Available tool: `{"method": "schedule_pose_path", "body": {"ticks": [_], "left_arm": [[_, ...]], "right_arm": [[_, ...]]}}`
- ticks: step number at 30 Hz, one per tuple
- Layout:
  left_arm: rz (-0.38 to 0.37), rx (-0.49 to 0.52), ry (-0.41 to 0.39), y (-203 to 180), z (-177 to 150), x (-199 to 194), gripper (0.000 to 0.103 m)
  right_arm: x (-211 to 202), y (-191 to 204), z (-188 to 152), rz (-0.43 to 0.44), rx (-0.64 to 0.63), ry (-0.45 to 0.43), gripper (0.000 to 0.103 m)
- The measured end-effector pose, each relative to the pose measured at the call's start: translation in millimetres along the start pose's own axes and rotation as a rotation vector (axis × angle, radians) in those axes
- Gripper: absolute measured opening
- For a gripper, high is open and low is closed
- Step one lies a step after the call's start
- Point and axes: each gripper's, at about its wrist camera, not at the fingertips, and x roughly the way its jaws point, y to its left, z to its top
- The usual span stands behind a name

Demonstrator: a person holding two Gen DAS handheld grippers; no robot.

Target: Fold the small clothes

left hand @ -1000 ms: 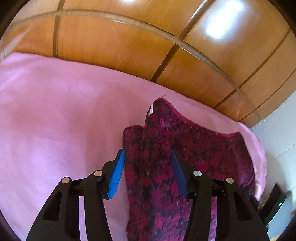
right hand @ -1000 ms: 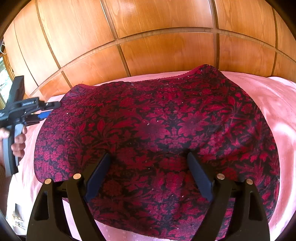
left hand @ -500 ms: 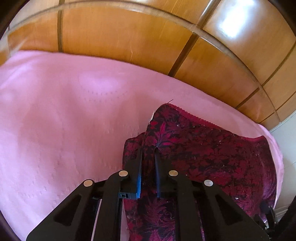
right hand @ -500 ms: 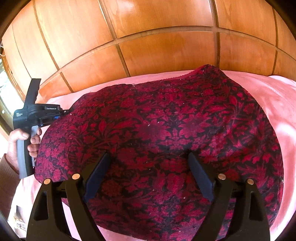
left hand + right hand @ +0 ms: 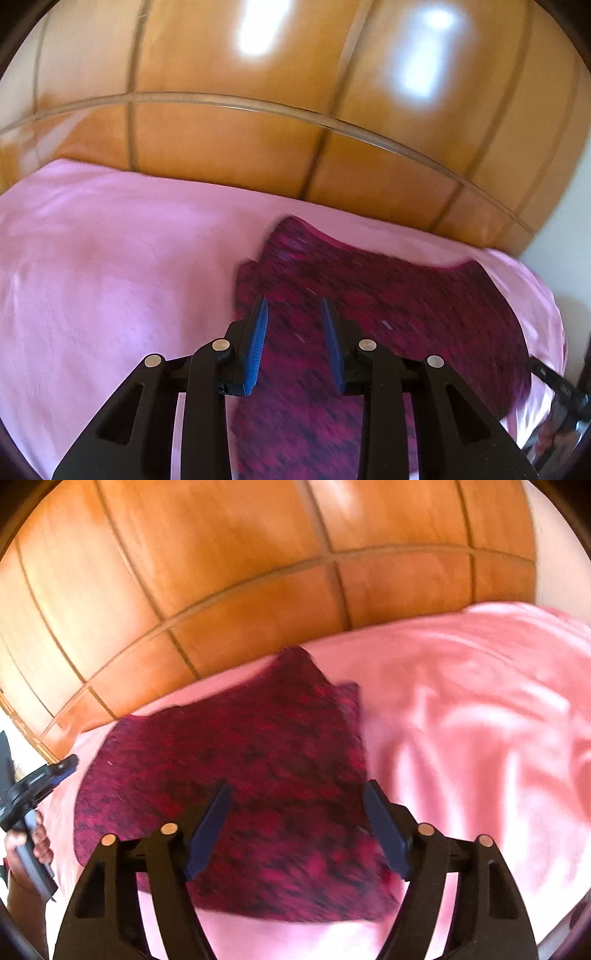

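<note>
We hold both grippers over a red-and-black patterned garment lying flat on the pink bed by the wood panelling. Left gripper fingers, just reopening, stand narrowly apart, gripping nothing; right gripper fingers, just narrowing, gape wide above the cloth, empty

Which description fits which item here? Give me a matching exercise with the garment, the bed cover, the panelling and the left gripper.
Things:
1. garment
2. bed cover
3. panelling
4. left gripper

Descriptions:
A. orange-brown wood
B. plain pink
C. jaws apart, nothing pinched
D. dark red with black pattern

Pairs: 1-D, 2-B, 3-A, 4-C
</note>
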Motion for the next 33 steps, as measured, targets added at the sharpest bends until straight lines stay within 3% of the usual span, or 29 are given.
{"method": "schedule_pose_path", "body": {"ticks": [1, 3, 4, 5, 7, 11, 12, 14, 17, 19, 23, 28, 33], "left_arm": [[-0.008, 0.02, 0.011, -7, -4, 1, 0.028], [-0.005, 0.07, 0.04, -21, -14, 8, 0.028], [0.022, 0.094, 0.068, -26, -18, 17, 0.028], [0.048, 0.106, 0.101, -29, -21, 25, 0.028], [0.065, 0.106, 0.153, -26, -28, 43, 0.028], [0.084, 0.106, 0.144, -28, -30, 43, 0.028], [0.085, 0.1, 0.141, -29, -29, 41, 0.028], [0.081, 0.083, 0.134, -28, -29, 36, 0.028], [0.077, 0.071, 0.104, -29, -31, 22, 0.038], [0.082, 0.07, 0.09, -32, -35, 15, 0.039], [0.089, 0.078, 0.082, -42, -43, 8, 0.039], [0.118, 0.132, 0.069, -55, -52, 8, 0.039], [0.119, 0.142, 0.052, -58, -55, 4, 0.039]], "right_arm": [[2, -2, -3, -0.001, 0.001, 0.019, 0.068], [8, -4, -13, -0.015, -0.02, 0.061, 0.05], [12, -3, -19, -0.062, -0.043, 0.076, 0.035], [13, -4, -22, -0.08, -0.049, 0.079, 0.028], [16, -8, -25, -0.103, -0.053, 0.077, 0.025], [19, -31, -32, -0.051, 0.018, 0.122, 0.028], [18, -33, -31, -0.041, 0.016, 0.132, 0.032], [14, -36, -27, -0.031, 0.016, 0.129, 0.053], [4, -38, -14, 0.017, 0.033, 0.083, 0.059], [2, -40, -7, 0.058, 0.056, 0.061, 0.063], [23, -40, 15, 0.136, 0.077, 0.07, 0.067], [64, -46, 25, 0.203, 0.116, 0.156, 0.074], [70, -50, 27, 0.266, 0.113, 0.198, 0.076]]}}
